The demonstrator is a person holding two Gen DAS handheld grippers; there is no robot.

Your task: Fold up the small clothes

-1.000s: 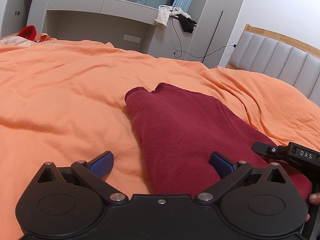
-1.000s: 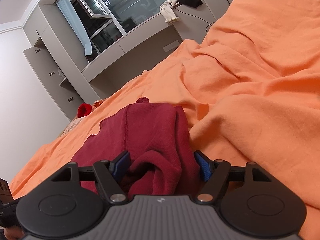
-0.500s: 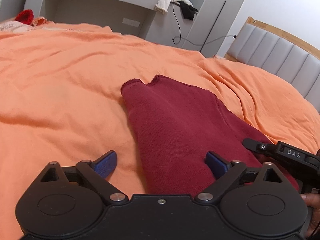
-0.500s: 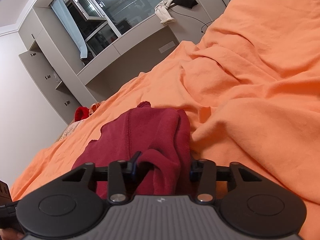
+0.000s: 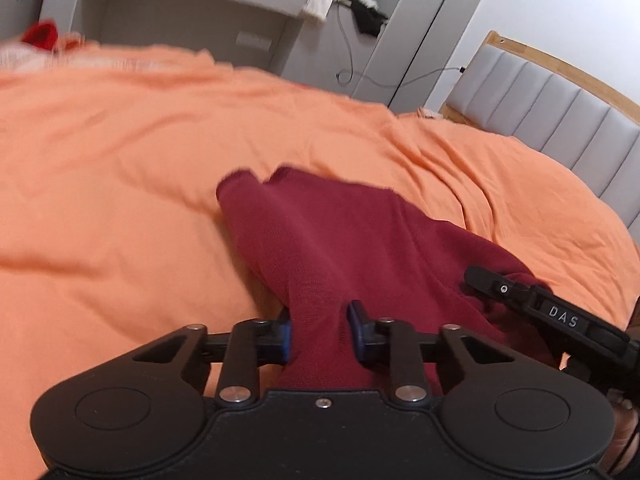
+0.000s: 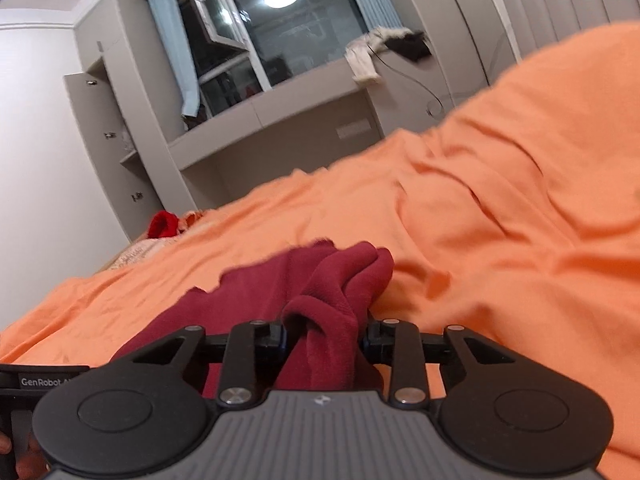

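A dark red knit garment (image 5: 344, 240) lies on the orange bed cover (image 5: 120, 184), its far end flat and its near end lifted. My left gripper (image 5: 319, 334) is shut on the garment's near edge, cloth bunched between the blue pads. My right gripper (image 6: 323, 338) is shut on a bunched fold of the same garment (image 6: 320, 292), raised off the cover. The right gripper's black body (image 5: 560, 320) shows at the right of the left wrist view, beside the garment.
A red item (image 6: 162, 225) and light cloth lie at the far corner of the bed. A grey padded headboard (image 5: 560, 108) stands at the right. Grey cabinets and a ledge with draped clothes (image 5: 340, 0) stand beyond the bed. The orange cover (image 6: 520, 220) is rumpled on the right.
Both grippers closed on the garment's near edge; the left was open half a second ago. The near end is now lifted and bunched, and both views tilted upward.
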